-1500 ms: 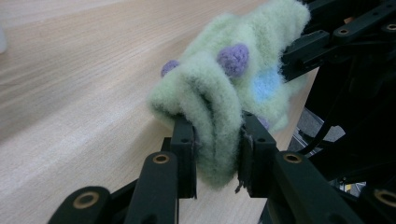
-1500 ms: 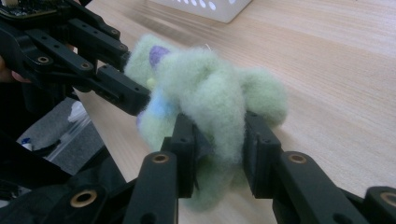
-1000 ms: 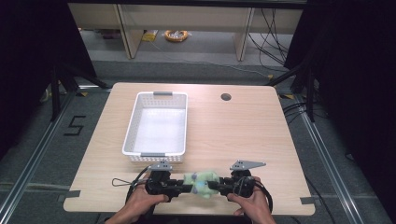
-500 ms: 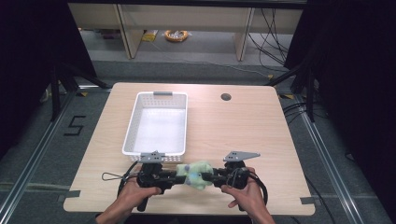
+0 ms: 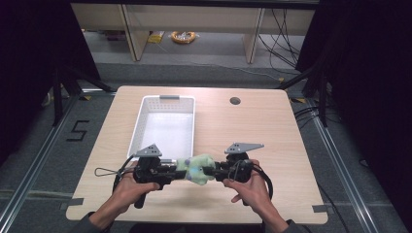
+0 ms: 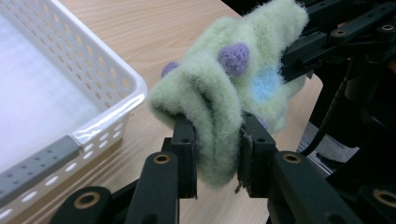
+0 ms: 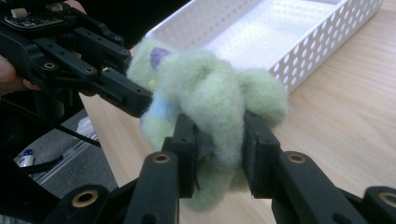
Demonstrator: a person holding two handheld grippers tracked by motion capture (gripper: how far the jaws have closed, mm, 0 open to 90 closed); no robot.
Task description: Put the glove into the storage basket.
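A person is holding a fuzzy green cloth thing between two grippers, down at about 6 o'clock on the wooden table. The left gripper is squeezing one end of it, and its two black jaws are pinching the soft fluff tight. The right gripper is squeezing the other end the same way. The fuzzy thing has little purple bumps and a blue patch on it. It is bunched up in the air just above the table. The white basket is sitting just past it, toward 11 o'clock, and looks bare inside. I think the person is getting ready to put the fuzzy thing into the basket, or maybe to stretch it flat. To do it well, both hands should be moving together and slowly, so the soft cloth is not slipping out. Lifting it over the basket's near rim first would help it not catch.
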